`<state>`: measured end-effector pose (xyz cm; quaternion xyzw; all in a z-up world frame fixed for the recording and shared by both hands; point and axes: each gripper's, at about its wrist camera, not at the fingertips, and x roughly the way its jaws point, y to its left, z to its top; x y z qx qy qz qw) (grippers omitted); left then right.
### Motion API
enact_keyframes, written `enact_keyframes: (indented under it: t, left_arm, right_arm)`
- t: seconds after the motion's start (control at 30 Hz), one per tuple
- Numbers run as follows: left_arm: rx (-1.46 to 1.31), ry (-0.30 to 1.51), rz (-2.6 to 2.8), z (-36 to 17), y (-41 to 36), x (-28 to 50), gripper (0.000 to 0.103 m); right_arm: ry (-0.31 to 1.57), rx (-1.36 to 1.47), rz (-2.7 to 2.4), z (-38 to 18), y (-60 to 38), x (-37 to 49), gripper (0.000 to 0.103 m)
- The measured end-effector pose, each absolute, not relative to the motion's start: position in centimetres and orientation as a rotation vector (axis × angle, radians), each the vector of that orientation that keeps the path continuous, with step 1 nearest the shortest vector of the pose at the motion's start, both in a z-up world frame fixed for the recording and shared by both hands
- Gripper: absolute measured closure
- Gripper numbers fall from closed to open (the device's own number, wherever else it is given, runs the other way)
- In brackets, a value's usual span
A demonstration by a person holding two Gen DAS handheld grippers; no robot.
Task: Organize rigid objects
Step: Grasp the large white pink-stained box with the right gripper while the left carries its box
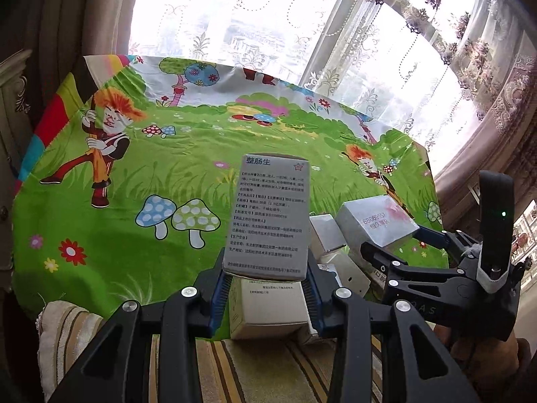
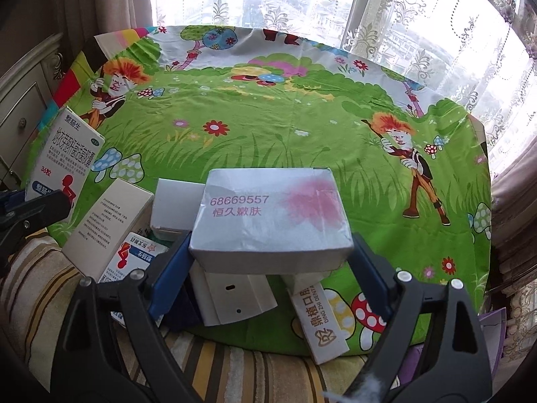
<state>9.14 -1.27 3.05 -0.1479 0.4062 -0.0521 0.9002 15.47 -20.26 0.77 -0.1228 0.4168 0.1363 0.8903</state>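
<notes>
My left gripper (image 1: 266,277) is shut on a tall grey medicine box (image 1: 270,215), which stands upright between the blue pads above the green cartoon tablecloth (image 1: 167,174). Its white-and-blue face (image 2: 63,158) shows at the left of the right wrist view. My right gripper (image 2: 270,265) is shut on a wide silver box with pink print (image 2: 268,215); both pads touch its near corners. In the left wrist view the right gripper (image 1: 402,240) carries this silver box (image 1: 376,221), tilted, over the pile.
Loose boxes crowd the near table edge: a long white box (image 2: 110,225), a small white box (image 2: 174,208), a red-and-blue box (image 2: 134,258), a flat white box (image 2: 235,295) and a dental box (image 2: 319,322). A striped cushion (image 2: 218,369) lies in front. A cabinet (image 2: 20,107) stands left.
</notes>
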Motion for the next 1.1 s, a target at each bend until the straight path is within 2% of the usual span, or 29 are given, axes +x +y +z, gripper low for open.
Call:
enact_keyframes:
  t: [0.43, 1.1]
  left_arm:
    - [-0.204, 0.857, -0.195, 4.2, -7.5, 7.3, 0.062]
    - [-0.124, 0.962, -0.419, 4.2, -17.6, 5.2, 0.062]
  right_arm:
    - [0.804, -0.127, 0.226, 3.2, -25.9, 10.4, 0.012]
    - [0.824, 0.003, 0.07, 3.0, -37.1, 4.4, 0.012]
